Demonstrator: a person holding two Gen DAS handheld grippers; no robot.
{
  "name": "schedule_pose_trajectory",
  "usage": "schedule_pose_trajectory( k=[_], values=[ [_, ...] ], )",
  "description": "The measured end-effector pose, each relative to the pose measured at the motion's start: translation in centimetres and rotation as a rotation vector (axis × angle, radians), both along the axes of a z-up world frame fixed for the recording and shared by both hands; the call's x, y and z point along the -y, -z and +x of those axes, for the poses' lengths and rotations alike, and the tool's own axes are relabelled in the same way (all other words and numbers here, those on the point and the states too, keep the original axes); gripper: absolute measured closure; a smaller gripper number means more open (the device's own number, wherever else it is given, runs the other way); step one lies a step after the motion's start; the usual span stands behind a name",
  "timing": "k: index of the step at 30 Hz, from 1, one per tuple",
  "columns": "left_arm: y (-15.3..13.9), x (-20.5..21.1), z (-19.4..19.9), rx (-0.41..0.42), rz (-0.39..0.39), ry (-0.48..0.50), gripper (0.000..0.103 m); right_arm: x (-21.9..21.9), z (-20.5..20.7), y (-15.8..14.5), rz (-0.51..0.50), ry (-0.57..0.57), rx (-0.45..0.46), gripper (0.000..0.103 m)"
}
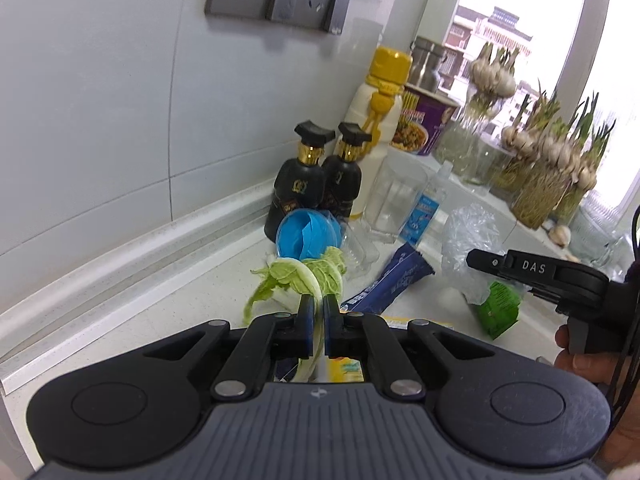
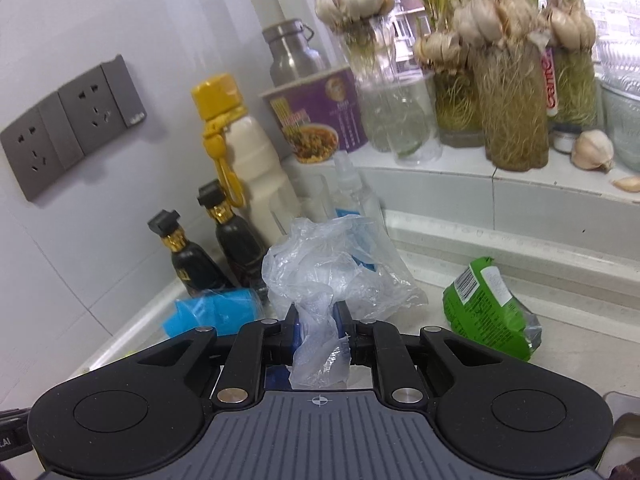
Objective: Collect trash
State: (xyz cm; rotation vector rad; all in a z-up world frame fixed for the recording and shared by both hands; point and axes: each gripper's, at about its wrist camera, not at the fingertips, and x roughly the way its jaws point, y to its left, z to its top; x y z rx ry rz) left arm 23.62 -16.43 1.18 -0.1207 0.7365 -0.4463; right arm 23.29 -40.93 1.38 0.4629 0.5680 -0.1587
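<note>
1. The left gripper point(image 1: 319, 304) is clenched on a cabbage leaf point(image 1: 308, 276); the pale stalk runs back between the fingers toward 6 o'clock and the green, crinkled leaf end spreads ahead toward 12 and out to 10 o'clock
2. The right gripper point(image 2: 319, 312) is clenched on a crumpled clear plastic bag point(image 2: 324, 268); its twisted neck passes between the fingers and hangs toward 6 o'clock, while the bulk billows ahead toward 12
3. In the left wrist view the right gripper point(image 1: 476, 259) comes in from 3 o'clock, a hand point(image 1: 580, 356) on its handle, with the same bag bunched at its tip
4. On the white surface point(image 1: 168, 312), a dark blue wrapper point(image 1: 394, 280) lies at 1 o'clock of the leaf, its long axis running from 7 to 1 o'clock
5. A green snack packet point(image 2: 486, 308) lies at 3 o'clock of the bag, crumpled, its barcode end uppermost
6. A blue roll in clear wrap point(image 1: 306, 234) lies just beyond the leaf at 12 o'clock; two black bottles with gold collars point(image 1: 320, 176) stand behind it against the wall, then a cream bottle with a yellow cap point(image 1: 378, 120)
7. On the sill at 1 to 2 o'clock, glass jars point(image 2: 516, 120) hold sprouting garlic with tangled roots; a purple noodle cup point(image 2: 320, 116) and a metal flask point(image 2: 294, 52) stand beside them
</note>
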Motion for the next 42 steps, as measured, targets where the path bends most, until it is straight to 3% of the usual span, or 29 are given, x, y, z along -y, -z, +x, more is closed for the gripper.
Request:
schedule_pose_trajectory(
  k=[18, 24, 27, 29, 31, 34, 42],
  values=[
    [-2.9, -3.4, -3.1, 0.012, -0.122, -0.015, 0.1, -0.8, -5.5, -2.5, 0.052, -0.035, 0.034, 0.09],
    [-2.9, -3.9, -4.8, 0.007, -0.123, 0.005, 0.1, -2.7, -7.8, -2.6, 0.055, -0.072, 0.011, 0.09],
    [-2.4, -3.8, -5.3, 0.003, -0.086, 0.03, 0.097, -3.4, -8.7, -2.0, 0.075, -0.09, -0.015, 0.09],
    [-1.9, -3.6, -5.5, 0.004, -0.045, 0.028, 0.084, -3.9, -9.3, -1.4, 0.083, -0.102, -0.039, 0.089],
    [-1.3, -3.2, -5.2, -0.002, -0.022, 0.038, 0.065, -4.3, -9.8, -0.7, 0.095, -0.111, -0.061, 0.089],
    [-0.4, -2.4, -4.8, -0.007, 0.024, 0.055, 0.051, -4.8, -10.4, 0.4, 0.119, -0.122, -0.093, 0.089],
    [2.9, 1.2, -2.6, -0.052, 0.213, 0.16, 0.063, -4.8, -11.1, 2.2, 0.163, -0.121, -0.136, 0.089]
  ],
)
